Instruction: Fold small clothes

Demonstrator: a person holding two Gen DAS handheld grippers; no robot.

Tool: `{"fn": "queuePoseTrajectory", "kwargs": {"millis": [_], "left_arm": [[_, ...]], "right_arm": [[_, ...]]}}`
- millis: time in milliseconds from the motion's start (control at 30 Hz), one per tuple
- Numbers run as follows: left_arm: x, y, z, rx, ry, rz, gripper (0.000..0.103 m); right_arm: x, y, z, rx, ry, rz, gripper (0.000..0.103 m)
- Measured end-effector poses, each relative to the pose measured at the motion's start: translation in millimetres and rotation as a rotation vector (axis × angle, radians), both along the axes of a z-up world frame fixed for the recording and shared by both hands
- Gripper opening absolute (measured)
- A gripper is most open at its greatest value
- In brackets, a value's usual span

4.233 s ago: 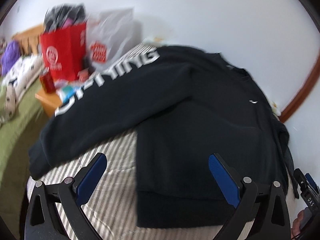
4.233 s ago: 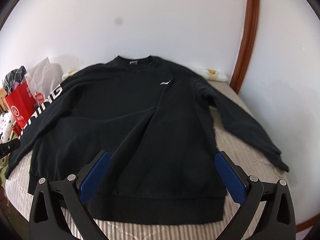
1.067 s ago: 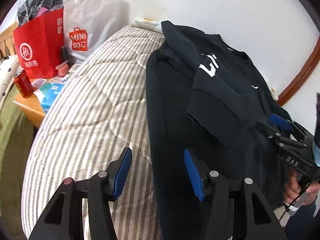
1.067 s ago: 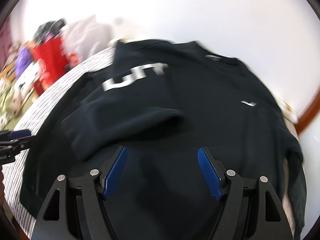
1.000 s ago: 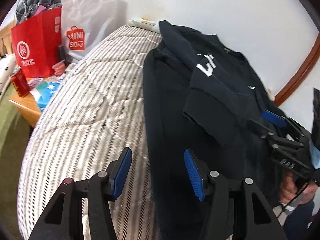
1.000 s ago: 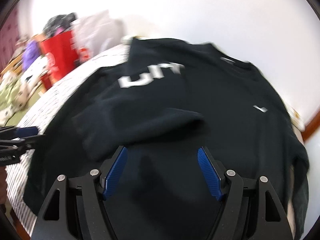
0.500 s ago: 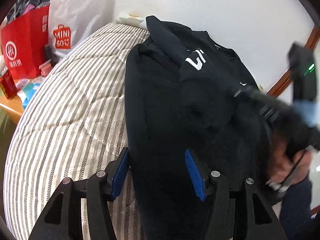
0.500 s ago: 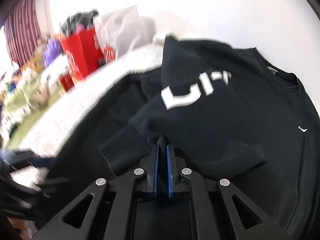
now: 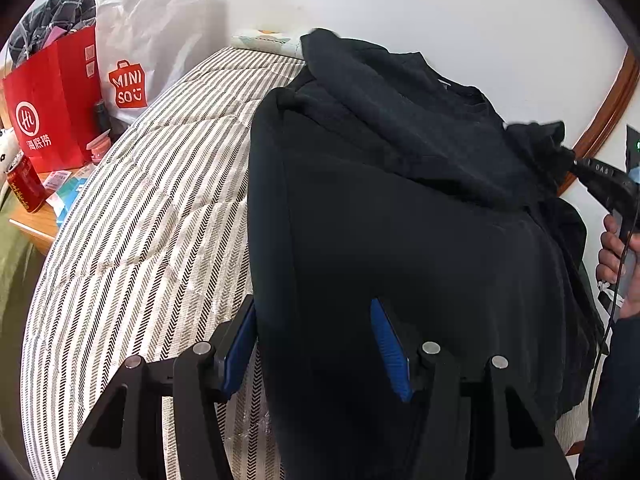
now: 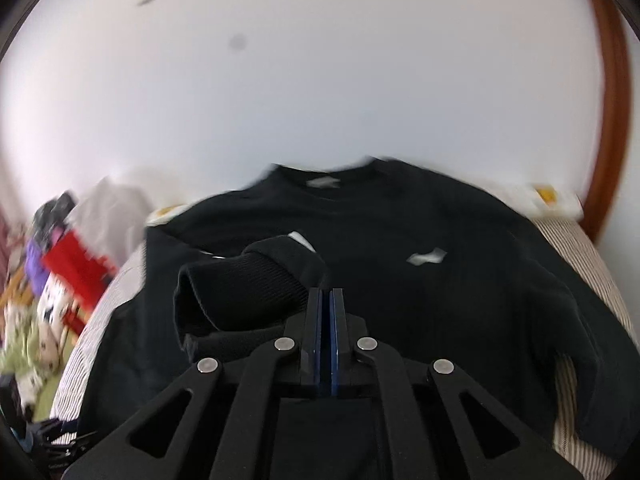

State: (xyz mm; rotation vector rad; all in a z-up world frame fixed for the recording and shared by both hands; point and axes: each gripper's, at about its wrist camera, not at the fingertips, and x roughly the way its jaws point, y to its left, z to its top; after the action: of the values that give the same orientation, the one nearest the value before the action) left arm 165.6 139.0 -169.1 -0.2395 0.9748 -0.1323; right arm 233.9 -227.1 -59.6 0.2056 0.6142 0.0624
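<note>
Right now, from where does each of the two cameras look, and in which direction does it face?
Left wrist: sits on the left gripper, facing down along the striped mattress and black sweatshirt; its own half-open blue fingers show, plus the person's other hand.
Right wrist: sits on the right gripper, facing the sweatshirt's collar and white wall; its shut fingers pinch the sleeve cuff.
Shared: sweatshirt, mattress, red bag.
</note>
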Motion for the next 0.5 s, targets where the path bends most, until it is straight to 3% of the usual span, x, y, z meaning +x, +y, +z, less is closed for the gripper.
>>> {"fn": "queuePoseTrajectory", "kwargs": {"millis": [200, 400, 500], "left_arm": [[1.2, -6.0, 0.3, 0.028, 0.005, -0.005, 0.054], [-2.6, -7.2, 0.6, 0.037, 0.013, -0.009, 0.054], [-9.4, -6.4, 1.2, 0.037, 0.017, -0.009, 0.054]], "right_arm": [[-8.6, -43.3, -16.7, 0.060, 0.011, -0.078, 0.003], [-16.1, -66.6, -28.7, 0.087, 0.083, -0.125, 0.008], [-38.1, -72.1, -29.6, 0.047, 0.095, -0.141, 0.036]]}}
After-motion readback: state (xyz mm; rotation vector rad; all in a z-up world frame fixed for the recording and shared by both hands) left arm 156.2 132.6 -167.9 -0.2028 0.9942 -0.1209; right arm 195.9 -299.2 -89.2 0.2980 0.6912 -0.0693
